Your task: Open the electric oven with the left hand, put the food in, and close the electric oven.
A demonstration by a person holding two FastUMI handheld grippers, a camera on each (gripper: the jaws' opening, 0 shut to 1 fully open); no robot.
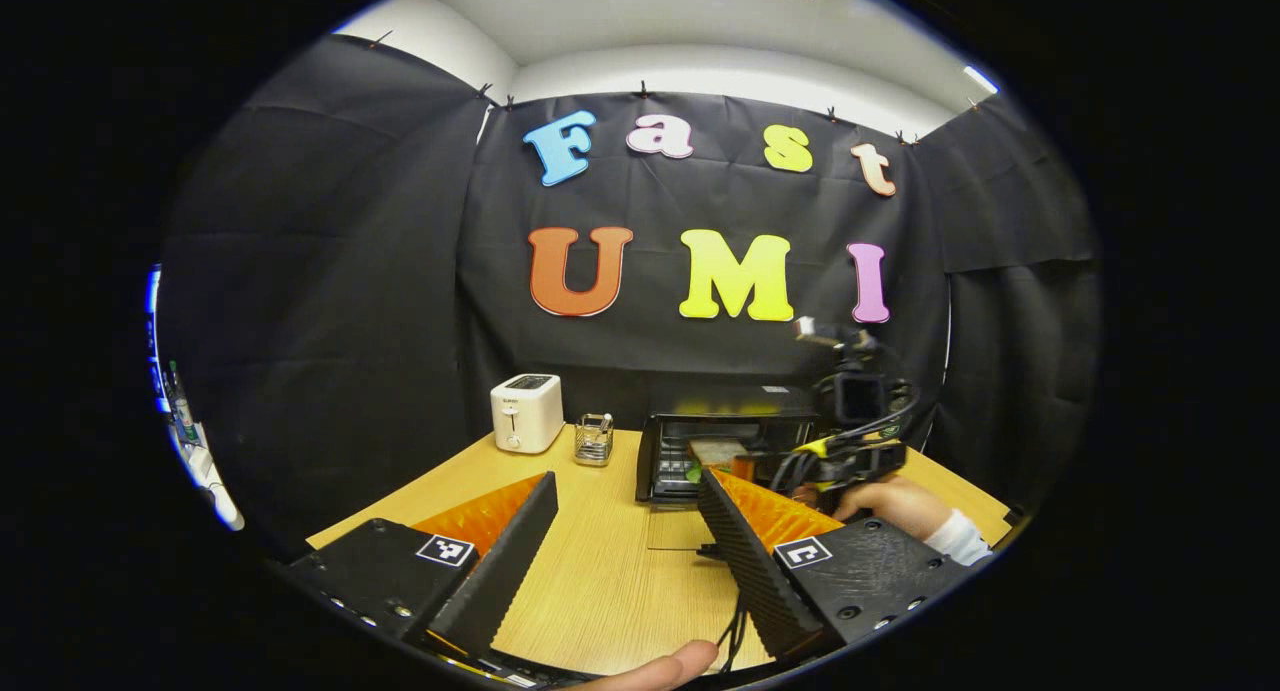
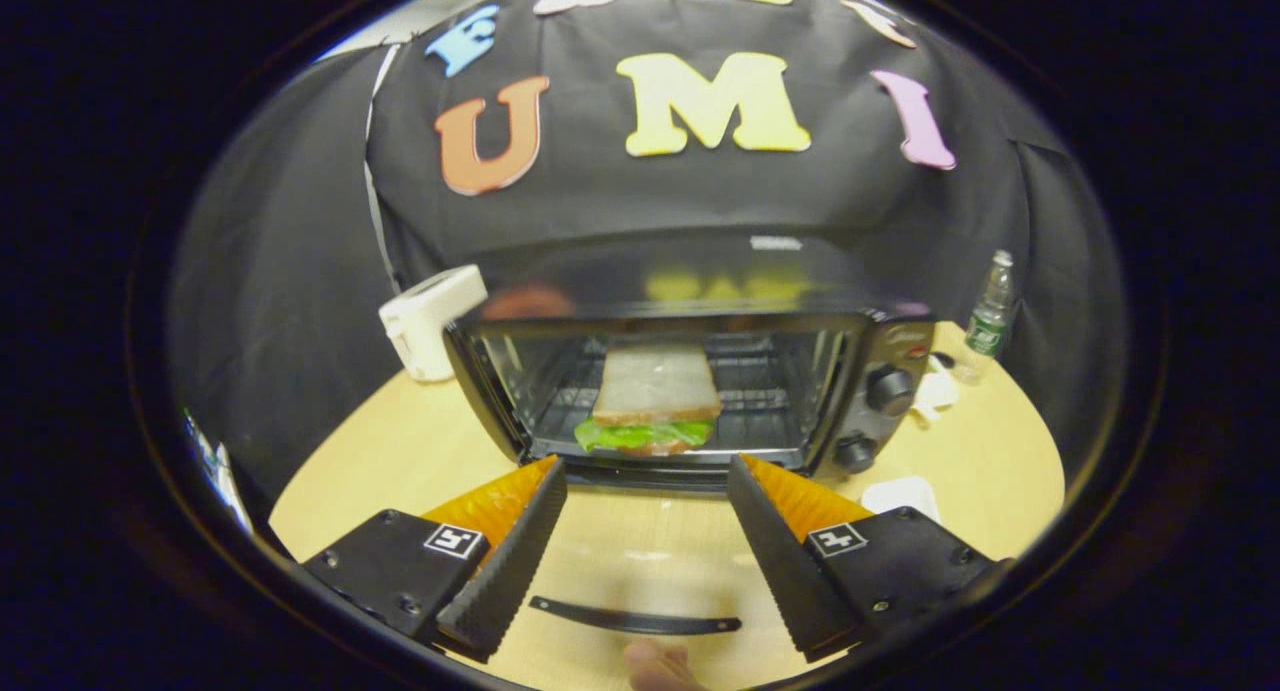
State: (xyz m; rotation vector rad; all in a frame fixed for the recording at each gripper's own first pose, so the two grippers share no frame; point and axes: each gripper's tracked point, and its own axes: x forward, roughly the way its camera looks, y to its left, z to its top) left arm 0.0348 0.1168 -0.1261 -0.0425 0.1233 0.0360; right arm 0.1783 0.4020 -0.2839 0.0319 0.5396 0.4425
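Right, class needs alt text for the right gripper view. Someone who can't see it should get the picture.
A sandwich with lettuce lies on the rack inside the open electric oven, whose glass door lies flat toward the camera. The right tool hovers open above that door, holding nothing; a white toaster stands left of the oven on the wooden table.

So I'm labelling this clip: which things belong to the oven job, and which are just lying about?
Job:
oven, door down
sandwich on its rack
left gripper, open
right gripper, open

Lying about:
toaster
wire holder
bottle
table
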